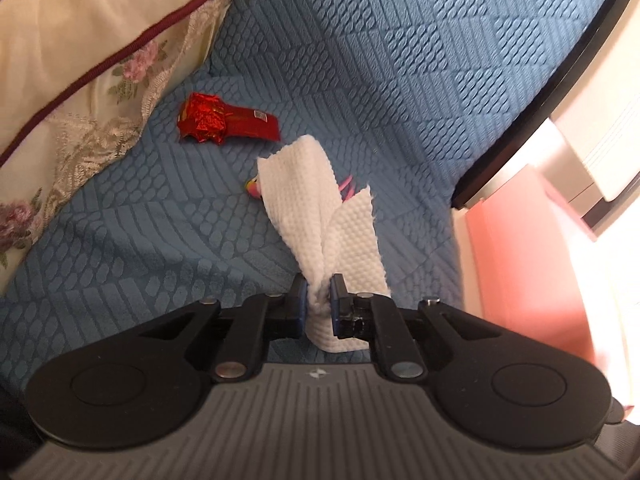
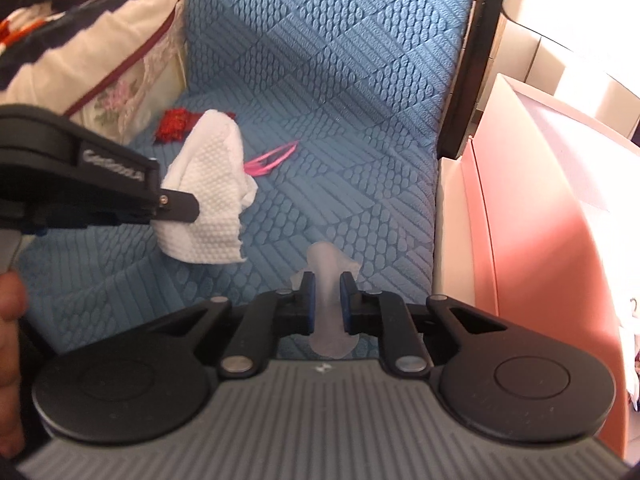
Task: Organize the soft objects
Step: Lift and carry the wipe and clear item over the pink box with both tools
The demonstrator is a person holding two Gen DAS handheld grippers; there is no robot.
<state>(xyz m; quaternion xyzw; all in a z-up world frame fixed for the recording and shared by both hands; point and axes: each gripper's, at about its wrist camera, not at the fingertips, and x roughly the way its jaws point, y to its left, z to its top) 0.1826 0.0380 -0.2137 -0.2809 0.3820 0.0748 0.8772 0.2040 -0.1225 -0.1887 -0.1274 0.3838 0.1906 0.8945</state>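
Two items were in my grasp: left hand-held gripper (image 1: 319, 295) pinched a white textured cloth (image 1: 308, 196) above the seat; right hand-held gripper (image 2: 327, 295) stood narrow around a translucent plastic scrap (image 2: 326, 264). Left to sort, I judged: red foil wrapper (image 1: 224, 120), pink strands (image 2: 272, 158). Surface: blue quilted sofa cover (image 1: 400, 80), floral pillow (image 1: 80, 80), pink cabinet (image 2: 540, 220) beside.

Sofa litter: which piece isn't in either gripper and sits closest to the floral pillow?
The red foil wrapper, crumpled on the blue sofa cover beside the pillow. The white paper towel is clamped by the left gripper; the translucent scrap sits between the right gripper fingers.
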